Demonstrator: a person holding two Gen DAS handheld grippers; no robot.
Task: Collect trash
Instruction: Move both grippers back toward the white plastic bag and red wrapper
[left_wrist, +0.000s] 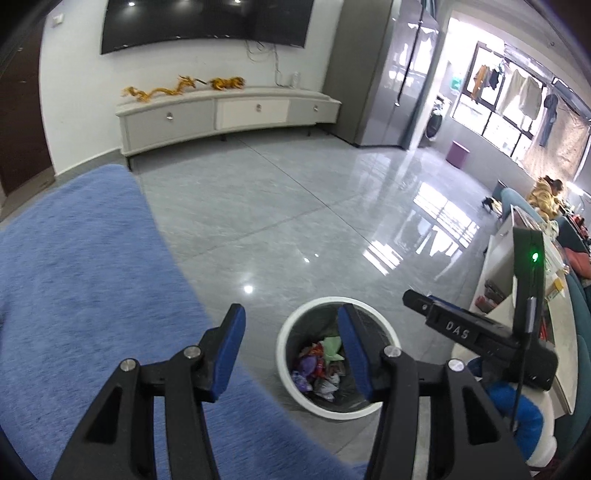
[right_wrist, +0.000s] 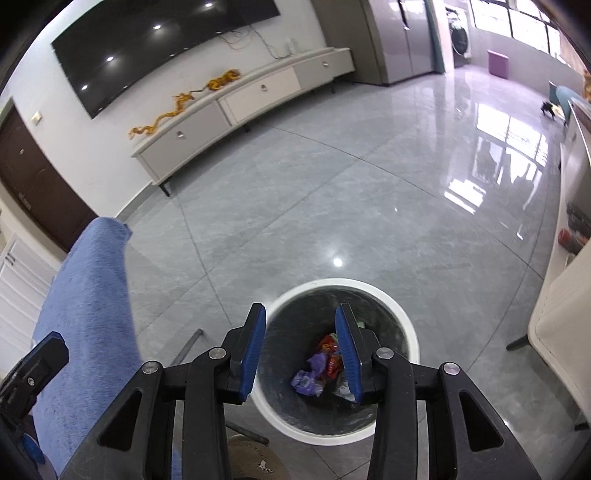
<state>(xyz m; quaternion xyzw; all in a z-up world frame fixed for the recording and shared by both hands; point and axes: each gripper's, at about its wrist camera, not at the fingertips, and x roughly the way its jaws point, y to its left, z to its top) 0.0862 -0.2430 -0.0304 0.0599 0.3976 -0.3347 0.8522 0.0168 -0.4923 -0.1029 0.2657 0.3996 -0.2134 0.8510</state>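
Observation:
A round waste bin with a white rim (left_wrist: 283, 354) and a grey liner stands on the tiled floor. Crumpled wrappers (left_wrist: 318, 365) in purple, red and green lie at its bottom. My left gripper (left_wrist: 292, 334) hangs open beside the bin's left side, half over a blue fuzzy cover (left_wrist: 74, 280), and holds nothing. In the right wrist view my right gripper (right_wrist: 301, 334) is open directly above the bin's rim (right_wrist: 343, 285), with nothing between its blue pads. The wrappers (right_wrist: 311, 373) show below it. The right gripper's black body (left_wrist: 480, 334) sits just right of the bin.
A long grey TV cabinet (left_wrist: 229, 114) lines the far wall under a dark screen. A white low table (right_wrist: 561, 325) stands to the right of the bin. A thin metal leg (right_wrist: 188, 347) and a woven mat (right_wrist: 251, 458) lie near its left side. A person (left_wrist: 546, 195) sits far right.

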